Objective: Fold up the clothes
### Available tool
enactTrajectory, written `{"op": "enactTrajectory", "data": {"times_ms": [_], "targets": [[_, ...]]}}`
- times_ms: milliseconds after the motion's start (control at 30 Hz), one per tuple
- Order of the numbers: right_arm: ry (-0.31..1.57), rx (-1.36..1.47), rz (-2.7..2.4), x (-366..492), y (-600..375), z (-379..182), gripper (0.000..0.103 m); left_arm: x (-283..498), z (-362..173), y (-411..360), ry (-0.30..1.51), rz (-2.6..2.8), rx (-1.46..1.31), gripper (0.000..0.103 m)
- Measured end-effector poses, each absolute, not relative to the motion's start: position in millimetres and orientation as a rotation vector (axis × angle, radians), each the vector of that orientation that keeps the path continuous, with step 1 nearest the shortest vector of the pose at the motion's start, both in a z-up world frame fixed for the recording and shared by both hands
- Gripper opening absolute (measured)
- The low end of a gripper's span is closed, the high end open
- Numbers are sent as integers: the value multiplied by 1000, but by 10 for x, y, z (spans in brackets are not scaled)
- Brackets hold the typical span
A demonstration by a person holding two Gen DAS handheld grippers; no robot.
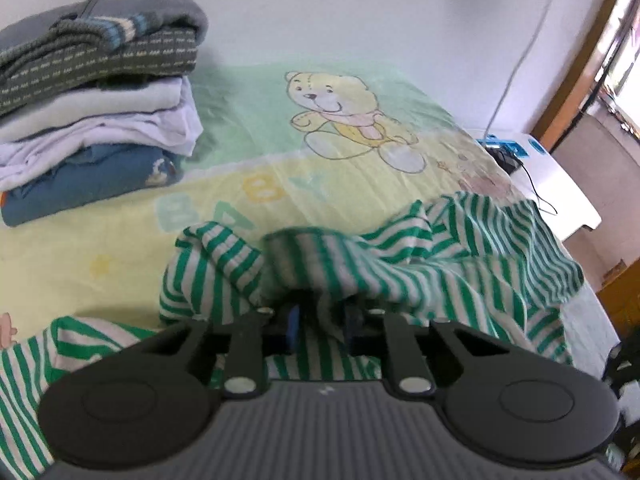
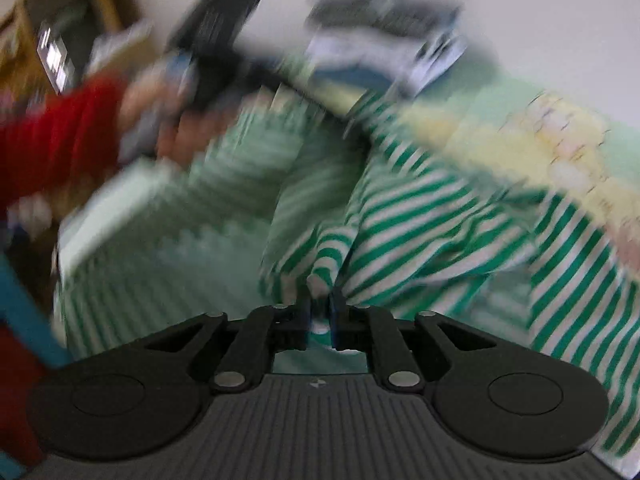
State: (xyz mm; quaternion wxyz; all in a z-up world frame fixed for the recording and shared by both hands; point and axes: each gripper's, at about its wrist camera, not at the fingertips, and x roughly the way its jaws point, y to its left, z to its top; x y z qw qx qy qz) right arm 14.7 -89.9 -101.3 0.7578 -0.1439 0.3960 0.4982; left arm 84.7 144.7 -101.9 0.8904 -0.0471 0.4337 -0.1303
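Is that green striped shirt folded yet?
Not yet. The striped shirt lies bunched and rumpled on the bed sheet, pinched by both the left gripper and the right gripper.

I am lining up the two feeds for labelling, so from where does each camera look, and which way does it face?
Left wrist: on the left gripper, facing across the bed to the folded clothes pile and wall; only its gripper shows.
Right wrist: on the right gripper, blurred, facing leftward; a red sleeve and the other gripper show.
Shared: the green striped garment, pinched by both.
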Motion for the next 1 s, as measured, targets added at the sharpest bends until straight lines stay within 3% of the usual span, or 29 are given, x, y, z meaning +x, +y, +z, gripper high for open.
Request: {"op": "enactTrajectory", "data": {"times_ms": [133, 200, 233, 333, 400, 433, 467, 533, 600, 667, 700, 733, 767, 800, 833, 1000], "targets": [[850, -234, 1088, 170, -910, -928, 23, 698, -986, 1402, 885, -279, -31, 11], [790, -27, 1030, 329, -1071, -797, 51, 628, -987, 1399, 884, -276, -16, 11], [779, -1, 952, 409, -1098, -812, 55, 607, -1000, 1398, 886, -270, -9, 11], [784, 49, 721, 633, -1165, -927, 55, 616, -1048, 1346, 892, -276, -12, 12], [836, 49, 573, 763, -1192, -1091, 50, 656, -1082, 1279, 895, -295, -26, 35], [873, 78, 551, 794, -1224, -1174, 50, 677, -1099, 1246, 896, -304, -34, 54], [893, 114, 539, 812, -1247, -1233, 50, 697, -1116, 1212, 898, -313, -41, 62], [916, 163, 525, 817, -1274, -1311, 50, 738, -1150, 1145, 901, -332, -56, 65], [918, 180, 526, 765, -1284, -1334, 50, 776, -1208, 1066, 915, -341, -59, 59], [906, 175, 529, 702, -1283, -1331, 50, 781, -1288, 993, 943, -318, -47, 39], [892, 161, 532, 689, -1281, -1323, 50, 769, -1302, 977, 947, -306, -51, 34], [877, 142, 535, 655, -1273, -1310, 49, 736, -1285, 984, 946, -299, -64, 17], [858, 121, 534, 620, -1268, -1295, 39, 694, -1255, 998, 946, -297, -80, 2], [836, 100, 527, 575, -1267, -1283, 23, 640, -1216, 1011, 939, -292, -89, 2], [816, 81, 522, 526, -1272, -1275, 17, 566, -1165, 1023, 923, -284, -89, 2], [829, 94, 527, 467, -1367, -1352, 13, 223, -1045, 1121, 926, -276, -162, 3]]}}
